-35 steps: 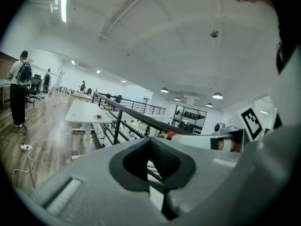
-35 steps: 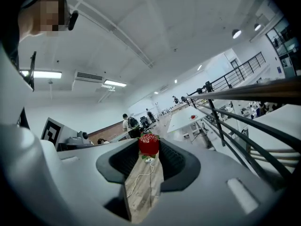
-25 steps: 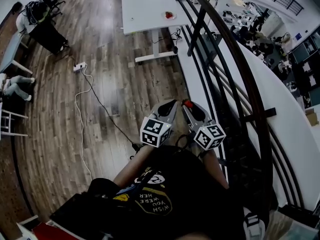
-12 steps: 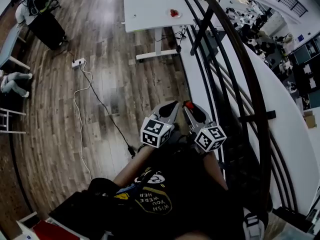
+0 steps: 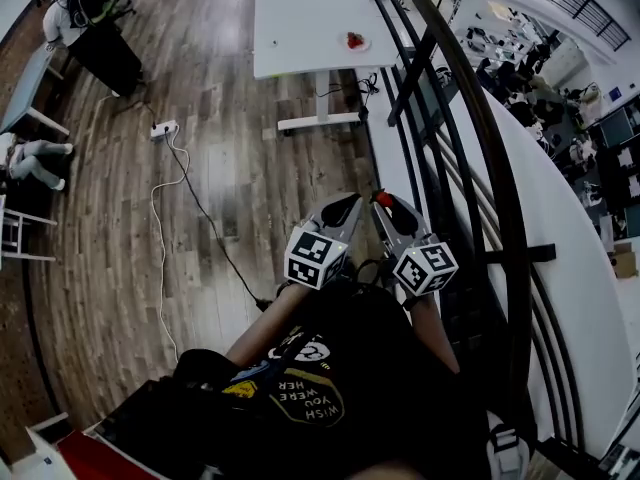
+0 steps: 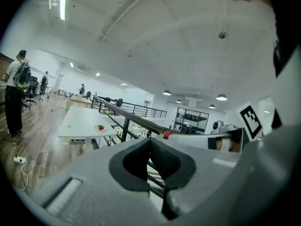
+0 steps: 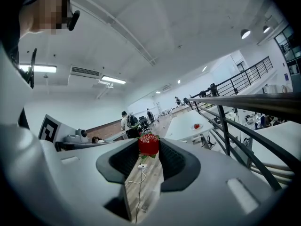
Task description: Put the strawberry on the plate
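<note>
A red strawberry (image 7: pixel 148 144) sits pinched between the tips of my right gripper (image 7: pixel 149 148), which is shut on it; in the head view it shows as a red dot (image 5: pixel 384 199) at that gripper's tip. My left gripper (image 5: pixel 343 210) is held close beside the right one (image 5: pixel 388 206), both in front of the person's chest. In its own view the left gripper (image 6: pixel 150 144) has its pads together with nothing between them. Far ahead, a small white plate (image 5: pixel 361 44) with something red on it lies near the right edge of a white table (image 5: pixel 300 18). The right gripper view shows the plate (image 7: pixel 196 126) too.
A black railing (image 5: pixel 470 118) runs along the right side. A white power strip (image 5: pixel 161 130) and its cable (image 5: pixel 190 193) lie on the wooden floor. A person with a backpack (image 5: pixel 85 8) stands at the far left near desks and chairs.
The white table and its plate have slid lower and to the right in the head view. Both grippers keep their pose, and the strawberry stays in the right one.
</note>
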